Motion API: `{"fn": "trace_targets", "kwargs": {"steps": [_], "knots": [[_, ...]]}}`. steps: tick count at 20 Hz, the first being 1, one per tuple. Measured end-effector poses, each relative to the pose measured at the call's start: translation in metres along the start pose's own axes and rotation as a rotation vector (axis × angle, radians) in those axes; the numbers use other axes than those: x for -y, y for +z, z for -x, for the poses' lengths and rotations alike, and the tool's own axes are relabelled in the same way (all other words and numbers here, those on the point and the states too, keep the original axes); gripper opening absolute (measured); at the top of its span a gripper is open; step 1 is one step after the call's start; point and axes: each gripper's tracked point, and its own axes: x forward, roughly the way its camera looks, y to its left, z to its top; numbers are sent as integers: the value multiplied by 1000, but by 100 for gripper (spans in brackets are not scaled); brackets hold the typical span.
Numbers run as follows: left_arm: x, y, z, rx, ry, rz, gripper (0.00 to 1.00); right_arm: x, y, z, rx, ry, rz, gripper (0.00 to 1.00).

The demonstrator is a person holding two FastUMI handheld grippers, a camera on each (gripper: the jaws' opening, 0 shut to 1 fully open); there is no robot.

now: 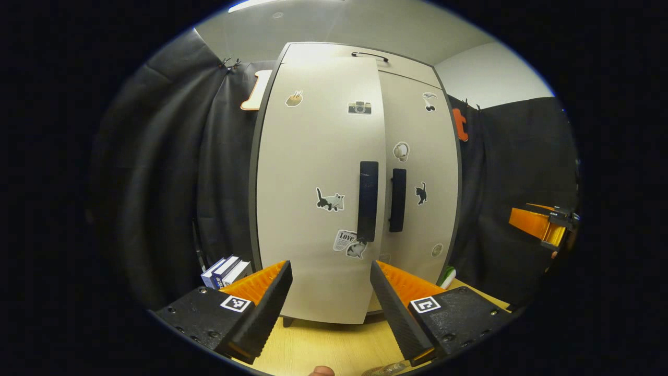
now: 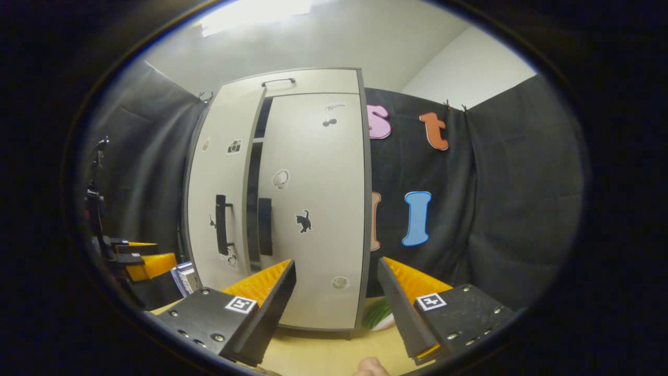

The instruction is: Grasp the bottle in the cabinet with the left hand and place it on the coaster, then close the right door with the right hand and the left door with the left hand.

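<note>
A pale cabinet with animal stickers stands on the wooden table [image 1: 323, 347]. Its right door [image 1: 420, 172] lies flush. The left door [image 1: 318, 177] stands slightly ajar, its edge in front of the right door; in the right gripper view a dark gap [image 2: 254, 198] shows between the left door [image 2: 216, 193] and the right door [image 2: 313, 209]. My left gripper [image 1: 330, 266] is open and bare, a short way in front of the left door's dark handle [image 1: 368, 201]. My right gripper [image 2: 337, 263] is open and bare, facing the right door. A blurred clear object [image 1: 386, 369] at the bottom edge may be the bottle.
Books [image 1: 225, 270] stand left of the cabinet. A green and white object [image 2: 378, 313] lies by its right foot. The other gripper [image 1: 543, 224] hangs off to the right in the left gripper view, and the left one [image 2: 135, 258] shows at the left in the right gripper view.
</note>
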Motion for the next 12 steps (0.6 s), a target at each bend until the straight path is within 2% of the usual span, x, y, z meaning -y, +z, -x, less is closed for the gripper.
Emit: {"fn": "trace_targets", "kwargs": {"steps": [1, 7, 8, 11, 12], "knots": [[1, 0, 1, 0, -1, -1, 95, 0, 0, 1, -1, 1, 1, 95], [5, 2, 2, 1, -10, -8, 95, -1, -2, 2, -1, 3, 0, 93], [6, 2, 2, 1, -11, -9, 91, 0, -3, 2, -2, 2, 0, 95], [7, 1, 3, 2, -13, -19, 95, 1, -3, 3, -5, 1, 0, 95], [7, -1, 3, -2, -13, -22, 90, 0, -3, 3, -5, 2, 1, 95]]}}
